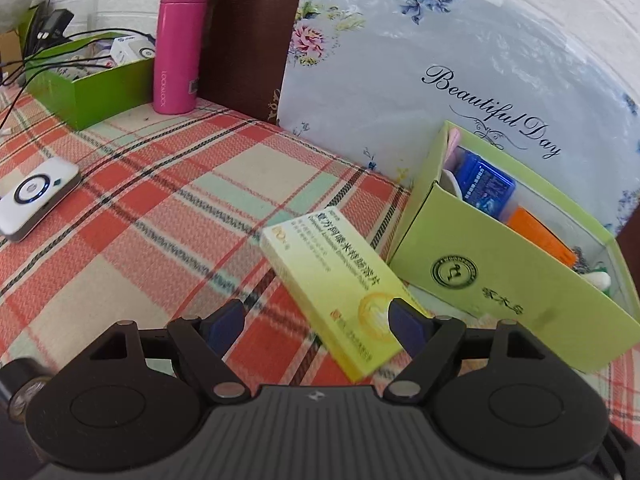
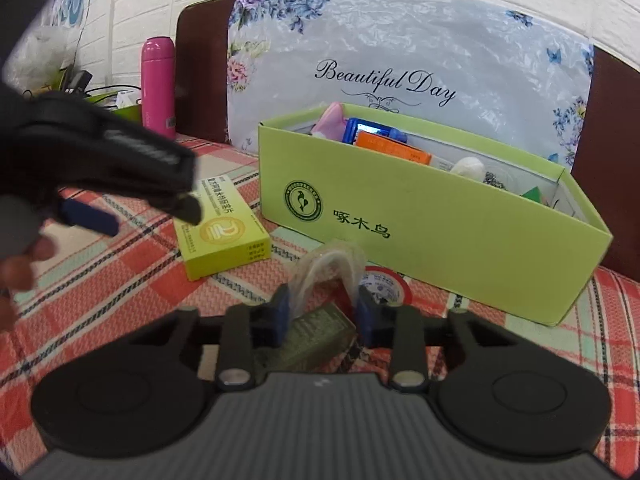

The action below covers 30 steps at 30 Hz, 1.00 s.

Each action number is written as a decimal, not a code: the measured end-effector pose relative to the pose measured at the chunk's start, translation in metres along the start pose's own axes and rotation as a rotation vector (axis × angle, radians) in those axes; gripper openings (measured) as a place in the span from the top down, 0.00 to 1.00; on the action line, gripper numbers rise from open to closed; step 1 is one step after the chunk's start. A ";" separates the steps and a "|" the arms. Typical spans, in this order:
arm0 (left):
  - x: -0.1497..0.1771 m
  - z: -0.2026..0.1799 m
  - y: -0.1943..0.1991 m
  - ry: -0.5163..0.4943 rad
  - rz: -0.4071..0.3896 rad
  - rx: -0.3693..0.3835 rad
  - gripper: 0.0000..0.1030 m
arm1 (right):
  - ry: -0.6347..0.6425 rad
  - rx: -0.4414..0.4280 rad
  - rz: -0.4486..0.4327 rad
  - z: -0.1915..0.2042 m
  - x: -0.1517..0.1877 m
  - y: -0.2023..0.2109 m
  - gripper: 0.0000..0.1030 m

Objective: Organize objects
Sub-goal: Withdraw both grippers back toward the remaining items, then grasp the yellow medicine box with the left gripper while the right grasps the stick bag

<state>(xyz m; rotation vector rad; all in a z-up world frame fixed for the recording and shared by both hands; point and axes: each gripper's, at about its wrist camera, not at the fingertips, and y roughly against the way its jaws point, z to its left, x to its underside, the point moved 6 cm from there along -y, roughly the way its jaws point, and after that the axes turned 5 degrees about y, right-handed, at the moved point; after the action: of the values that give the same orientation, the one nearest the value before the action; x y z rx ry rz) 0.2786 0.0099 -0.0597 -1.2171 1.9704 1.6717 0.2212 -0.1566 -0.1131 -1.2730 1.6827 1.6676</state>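
A yellow-green medicine box lies flat on the plaid tablecloth, left of the light green cardboard box. My left gripper hovers open over the near end of the medicine box, its right finger over the box's corner and nothing gripped. My right gripper is shut on a clear plastic roll, pads pressing its two sides just in front of the green box. A small olive box lies under the jaws. A red tape roll sits behind the right finger.
The green box holds blue, orange and pink items. A floral plastic bag stands behind it. A pink bottle, a dark green tray with cables and a white device lie left.
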 end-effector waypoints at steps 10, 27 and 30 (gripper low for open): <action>-0.005 -0.014 -0.041 -0.008 0.000 0.013 0.13 | 0.007 -0.024 -0.031 -0.006 0.012 0.037 0.83; 0.031 0.046 0.024 -0.144 0.060 0.145 0.23 | -0.023 -0.097 0.012 -0.007 0.035 0.070 0.68; 0.028 0.050 0.028 -0.133 0.056 0.118 0.18 | -0.002 -0.065 -0.026 -0.007 0.020 0.063 0.42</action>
<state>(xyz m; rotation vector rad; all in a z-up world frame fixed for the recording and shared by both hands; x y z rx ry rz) 0.2265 0.0433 -0.0749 -0.9925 2.0067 1.5935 0.1609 -0.1789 -0.0953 -1.3169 1.6156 1.7213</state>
